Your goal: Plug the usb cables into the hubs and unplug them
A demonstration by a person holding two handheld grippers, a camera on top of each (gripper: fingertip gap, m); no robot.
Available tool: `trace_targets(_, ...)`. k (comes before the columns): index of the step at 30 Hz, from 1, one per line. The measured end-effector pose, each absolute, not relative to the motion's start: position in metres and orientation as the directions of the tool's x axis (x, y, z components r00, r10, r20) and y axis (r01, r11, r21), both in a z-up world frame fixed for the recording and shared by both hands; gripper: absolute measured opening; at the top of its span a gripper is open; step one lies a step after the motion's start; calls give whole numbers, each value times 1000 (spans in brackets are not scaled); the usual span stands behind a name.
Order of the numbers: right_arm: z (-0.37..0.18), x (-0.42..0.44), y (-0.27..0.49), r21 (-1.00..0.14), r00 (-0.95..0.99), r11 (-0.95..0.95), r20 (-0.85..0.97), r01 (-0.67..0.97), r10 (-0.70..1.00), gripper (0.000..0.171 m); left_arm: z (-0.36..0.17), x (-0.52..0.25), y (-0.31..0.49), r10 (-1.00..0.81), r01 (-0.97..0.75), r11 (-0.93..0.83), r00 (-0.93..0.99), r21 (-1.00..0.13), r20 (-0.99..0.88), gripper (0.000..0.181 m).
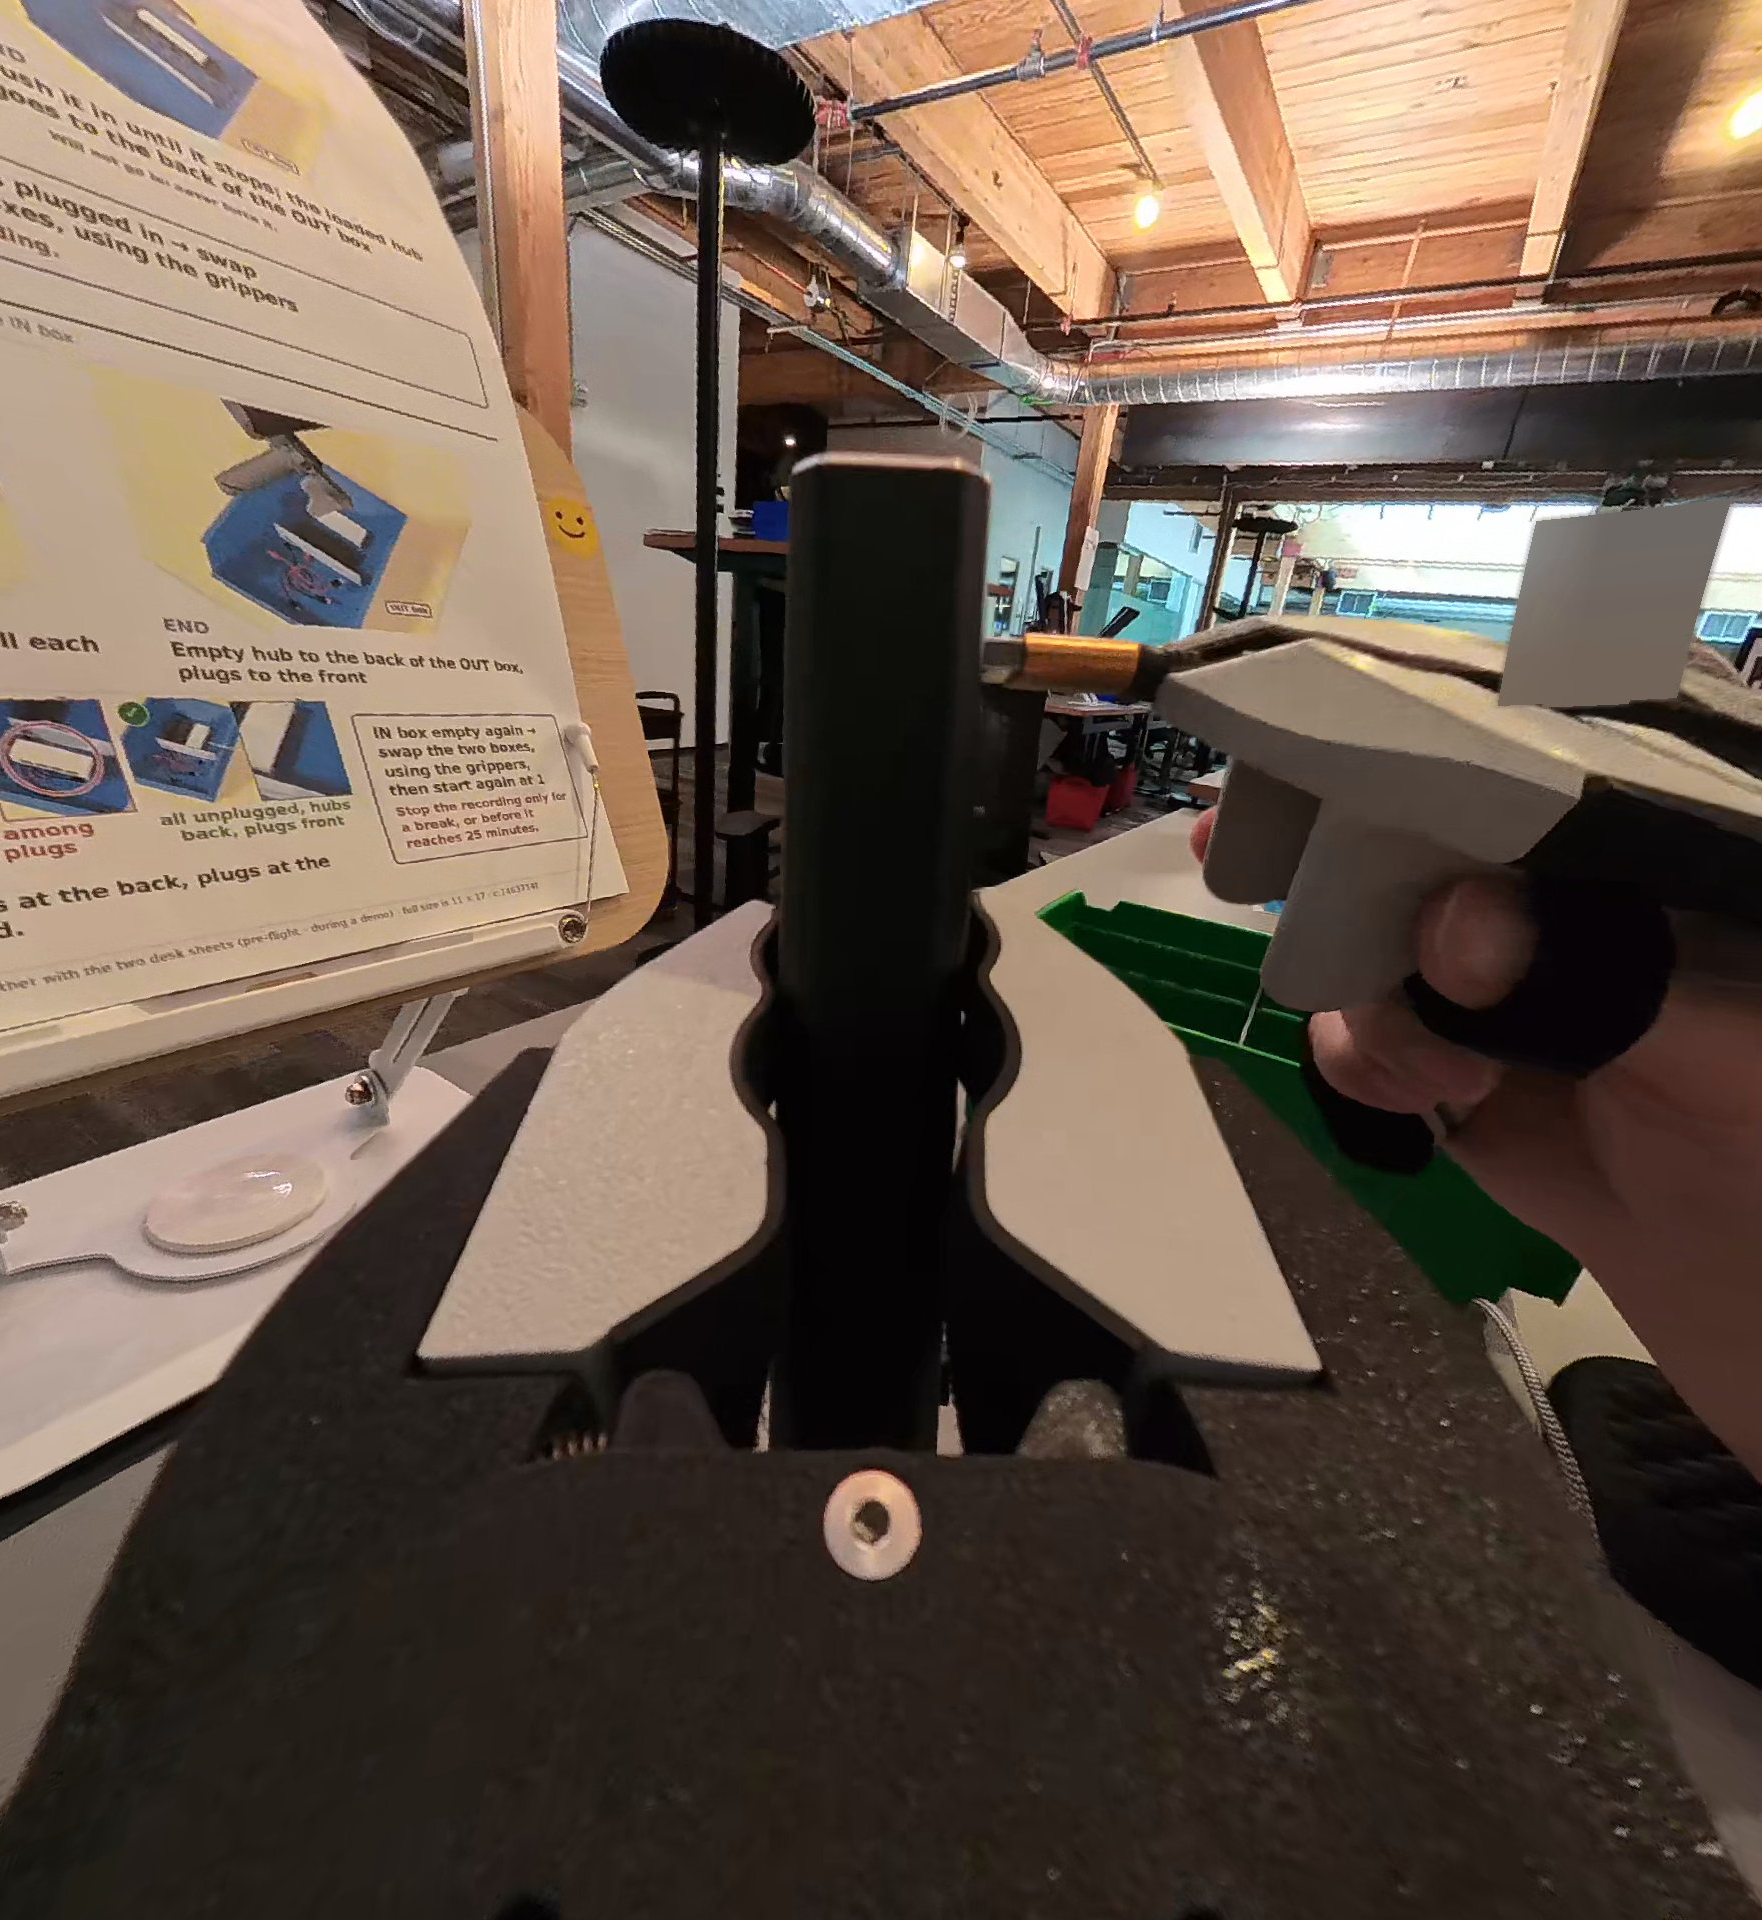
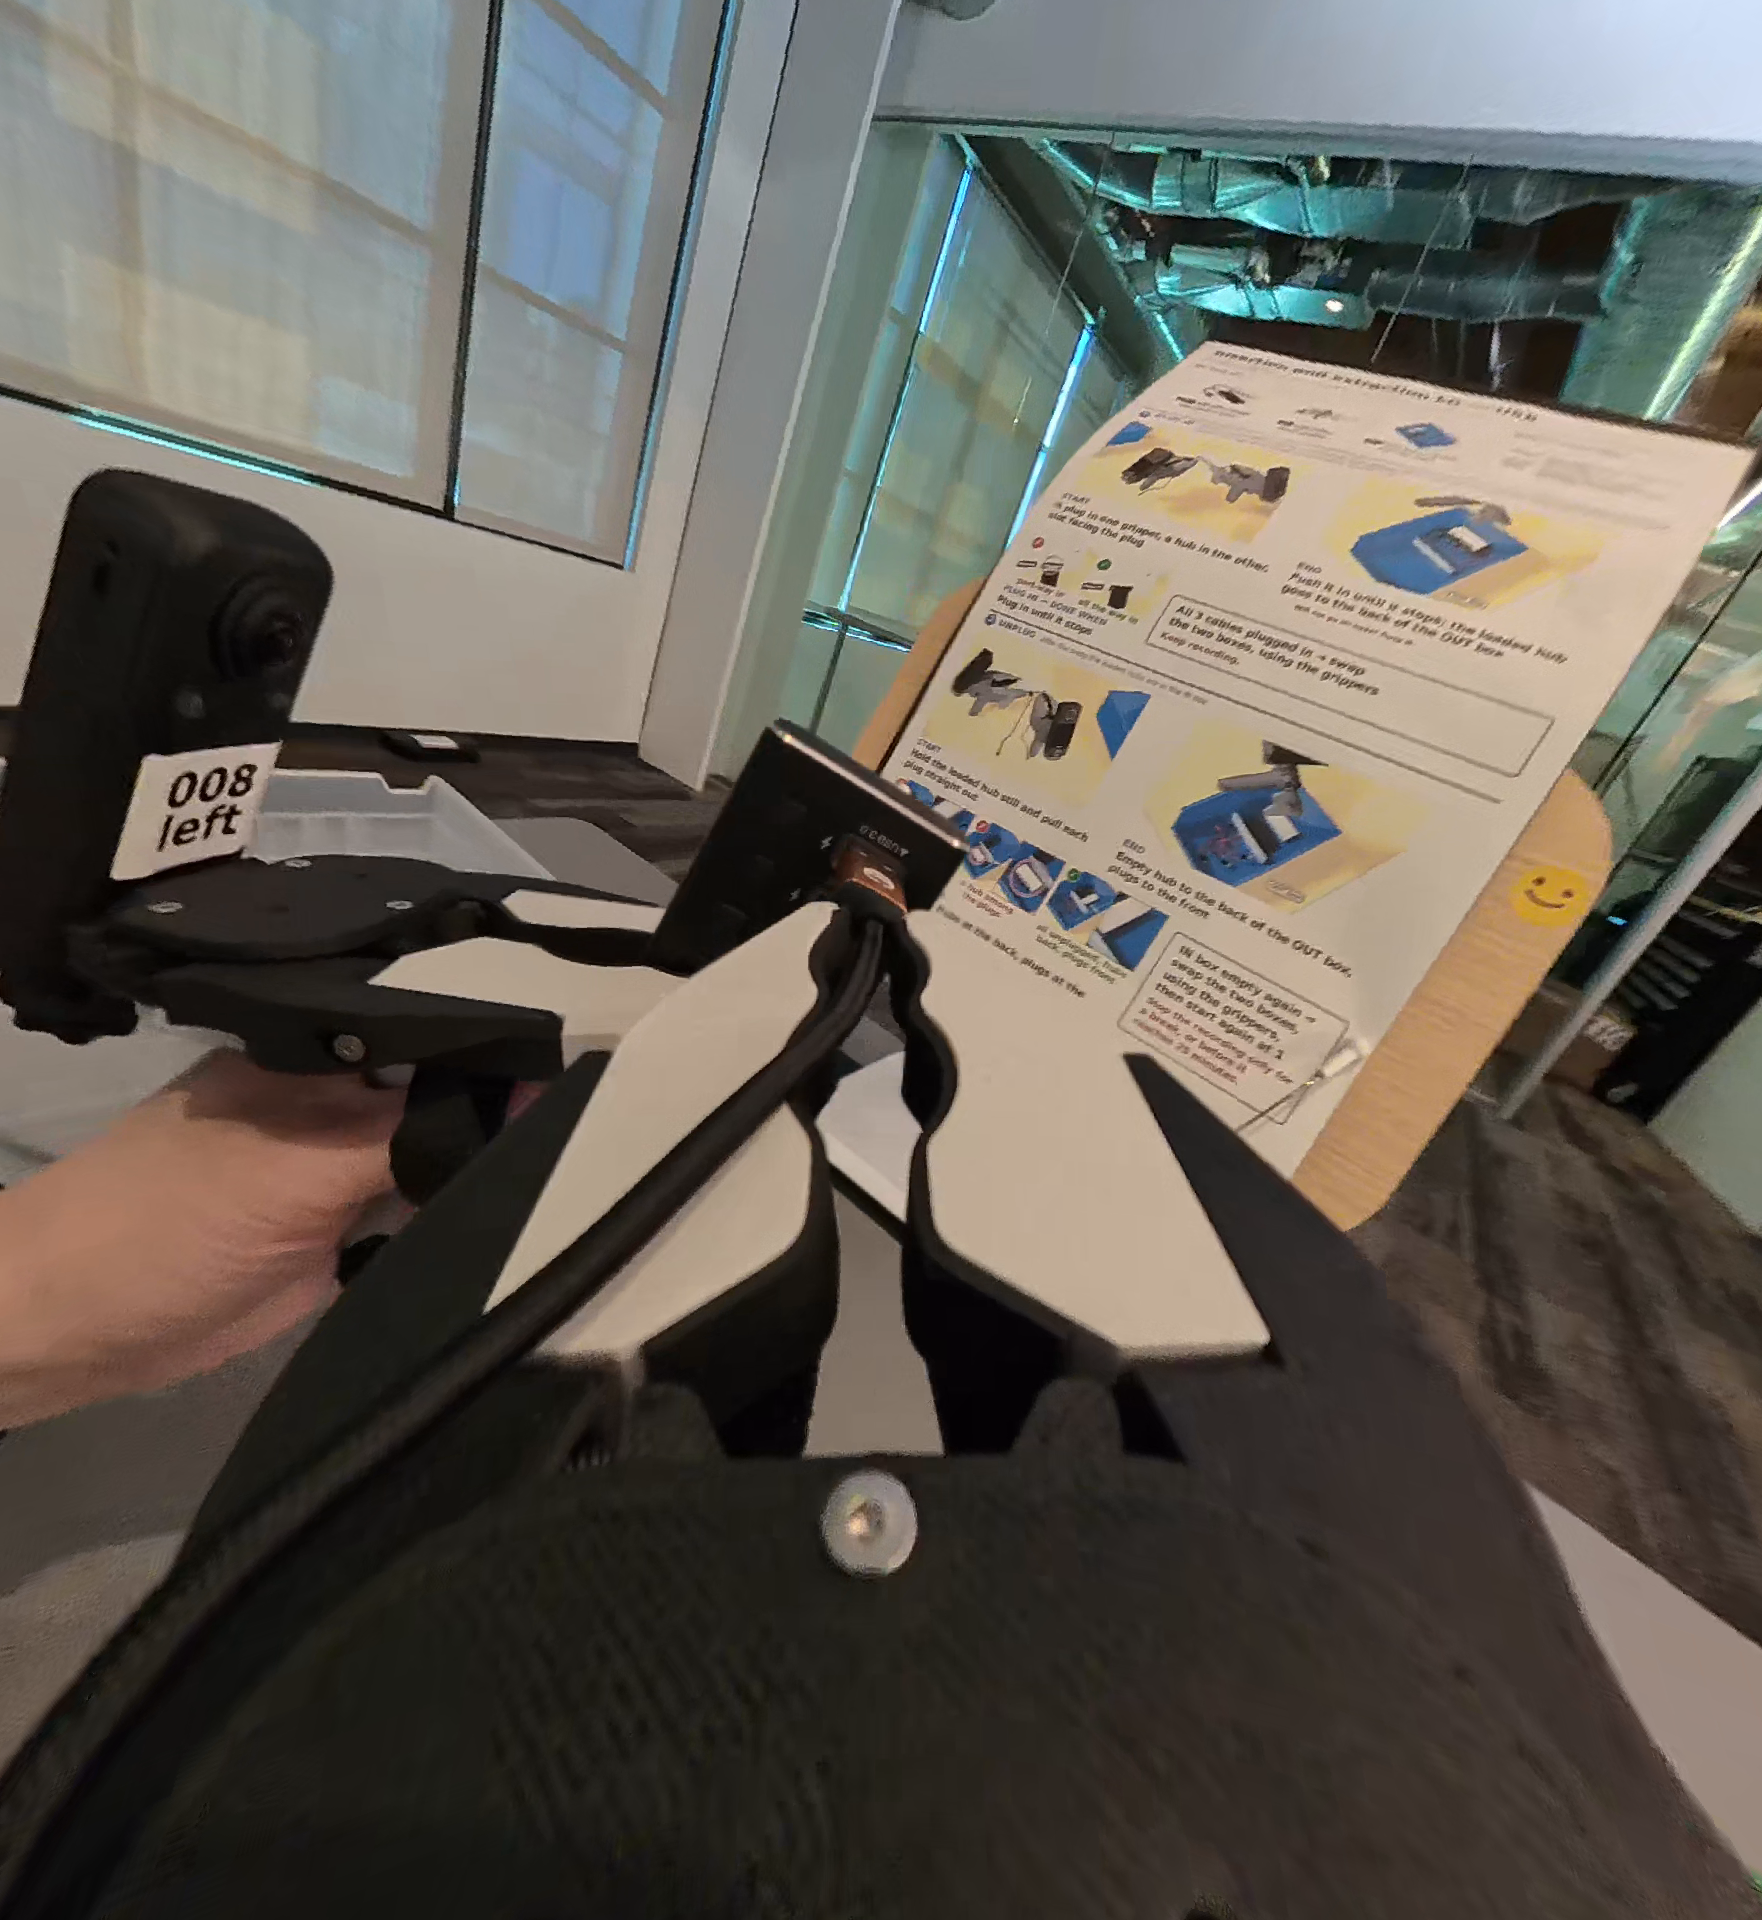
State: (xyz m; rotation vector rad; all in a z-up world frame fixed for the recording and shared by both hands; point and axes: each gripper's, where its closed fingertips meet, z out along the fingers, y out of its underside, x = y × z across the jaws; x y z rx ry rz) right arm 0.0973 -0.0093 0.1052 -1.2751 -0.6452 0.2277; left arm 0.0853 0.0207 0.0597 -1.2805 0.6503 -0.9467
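Already plug [image 2: 869, 871] against hub [image 2: 804, 831] edge, both tongs clamped.

Each wrist camera looks close along its fingers [image 1: 648, 1122], tilted upward; both share the hub [image 1: 882, 727] and instruction sheet [image 2: 1303, 727].

Black hub [image 1: 882, 831], copper-coloured plug [image 1: 1079, 662], black cable [image 2: 711, 1091], green tray [image 1: 1199, 977].

Location: open-plan industrial workshop or lab. Indicators: exposed timber ceiling beams [image 1: 1220, 156], bare metal ducting [image 1: 815, 223], distant workbenches [image 1: 721, 540], and a propped instruction sheet [image 2: 1272, 727].
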Motion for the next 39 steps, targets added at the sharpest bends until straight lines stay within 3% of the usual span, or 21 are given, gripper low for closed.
trace_targets(5,108,95,-13,-929,798,313,339,199,498,8,64,83,18,-858,184,76,513,-980,30,30)
trace_targets(13,115,102,-15,-923,796,328,351,203,493,7,59,93,11,-886,112,31,463,-993,25,31)
trace_targets(29,120,99,-20,-890,779,367,426,269,461,8,68,99,-1,-911,184,-70,388,-980,138,31)
trace_targets(39,125,92,-29,-882,764,398,434,252,477,8,80,92,-6,-895,203,54,445,-978,43,32)
